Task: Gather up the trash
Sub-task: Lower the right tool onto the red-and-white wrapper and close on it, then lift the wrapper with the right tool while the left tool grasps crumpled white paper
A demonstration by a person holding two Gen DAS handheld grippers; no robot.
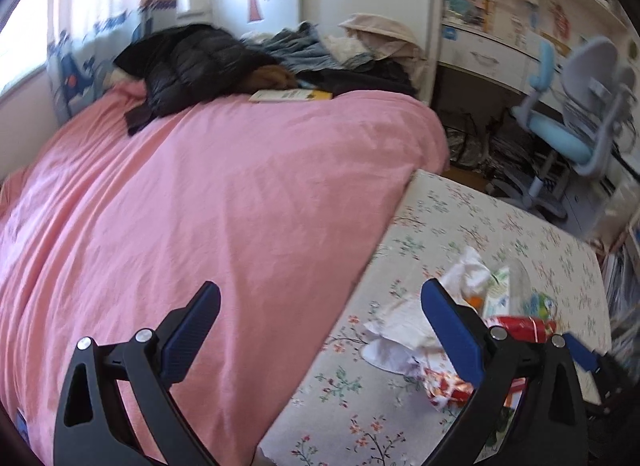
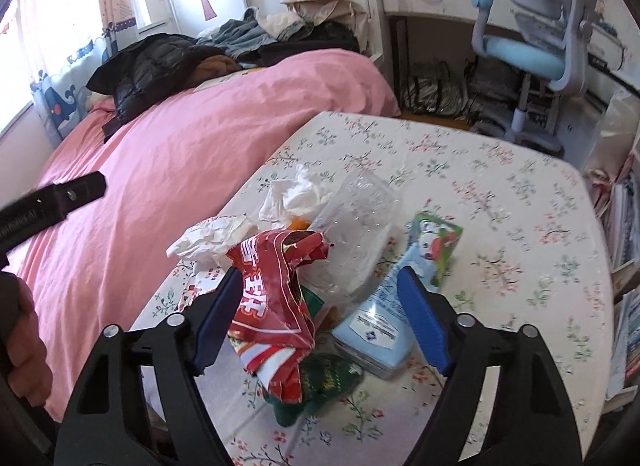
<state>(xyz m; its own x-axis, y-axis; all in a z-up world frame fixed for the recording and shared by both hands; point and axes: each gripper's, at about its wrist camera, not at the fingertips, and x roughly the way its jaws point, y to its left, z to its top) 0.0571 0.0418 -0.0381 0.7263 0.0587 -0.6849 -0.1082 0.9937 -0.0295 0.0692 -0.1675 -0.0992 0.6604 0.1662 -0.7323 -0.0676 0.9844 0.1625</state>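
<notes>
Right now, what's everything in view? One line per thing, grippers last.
table: 1, white floral cloth, beside the bed
bed: 1, pink cover, left of the table
red wrapper: 1, red and white, crumpled, between the right fingers
green wrapper: 1, green, under the red wrapper
tissues: a few, white, crumpled, on the bed side of the pile
clear plastic: 1, see-through, middle of the pile
blue pack: 1, light blue, flat, next to the right finger
green carton: 1, green and white, beyond the blue pack
clothes: heap, black, blue, beige, far end of the bed
chair: 1, blue and grey, by the desk
left gripper: open, over the bed edge, nothing between its fingers
right gripper: open around the red wrapper
</notes>
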